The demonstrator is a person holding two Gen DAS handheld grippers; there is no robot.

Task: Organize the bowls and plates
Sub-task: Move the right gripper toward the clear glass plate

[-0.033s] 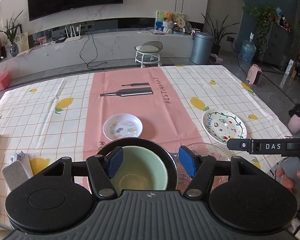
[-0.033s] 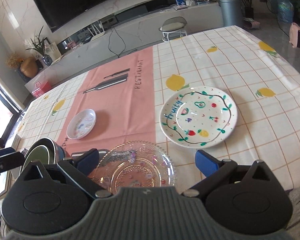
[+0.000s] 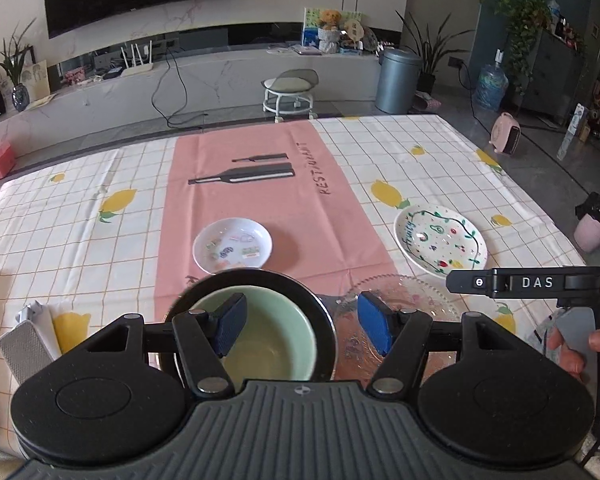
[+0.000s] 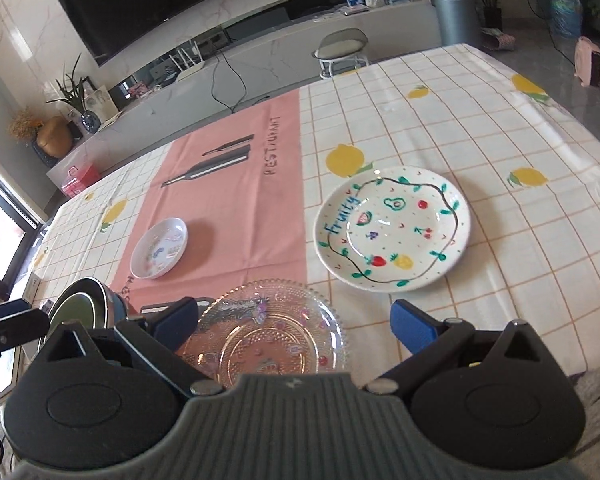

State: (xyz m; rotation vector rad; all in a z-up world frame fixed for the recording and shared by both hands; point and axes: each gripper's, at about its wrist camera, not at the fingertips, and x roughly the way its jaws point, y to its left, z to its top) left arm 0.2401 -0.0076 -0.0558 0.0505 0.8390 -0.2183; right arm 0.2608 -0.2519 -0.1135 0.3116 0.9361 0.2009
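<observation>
So I've got both grippers parked at the near edge of the table (image 4: 480, 92), lined up on what I'm guessing are the first grabs. My left gripper (image 3: 302, 330) has its jaws spread apart with nothing in them, and the green bowl (image 3: 260, 336) sits right below, nested in a wider black bowl (image 3: 304, 292), so those two look stacked already. My right gripper (image 4: 294, 326) is spread wide too, empty, with the glass plate (image 4: 268, 328) lying flat between its blue pads, not touching either as far as I can see. The fruit plate (image 4: 392, 228) is just past it on the checked cloth, and the small white dish (image 4: 160, 248) is over on the pink runner, well apart from the rest. Everything's round and face up, so no long axis to line up on; only the fruit plate's lettering gives it a direction, reading up its left rim
</observation>
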